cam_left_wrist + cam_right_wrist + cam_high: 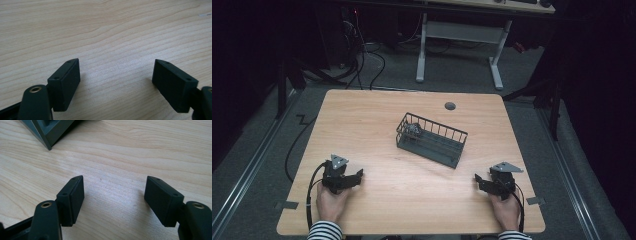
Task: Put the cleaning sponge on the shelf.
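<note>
Basket [432,139] of dark wire is the thing nearest to our two tools, and we see it a little beyond the middle of the wooden table [377,115], lying at a slant with its long side running from upper left to lower right in the high view. At its far left end we make out a small grey object [413,129], too small and blurred for us to say what it is. We hold the left gripper [358,176] low over the near left part of the table, our left hand [331,200] behind it, and its jaws point inward toward the table's middle. In the left gripper view its jaws stand wide apart over bare wood, and nothing lies between them. We hold the right gripper [479,180] at the near right part of the table, our right hand [506,209] behind it, pointing inward as well. In the right gripper view its jaws also stand apart with bare wood between them, and a corner of the basket [48,131] shows at the upper left, well beyond the tips. Both grippers are well apart from the basket and from each other. Striped sleeves [324,231] show at the table's near edge, and a round grey cap [450,106] sits in the tabletop near its far edge.
</note>
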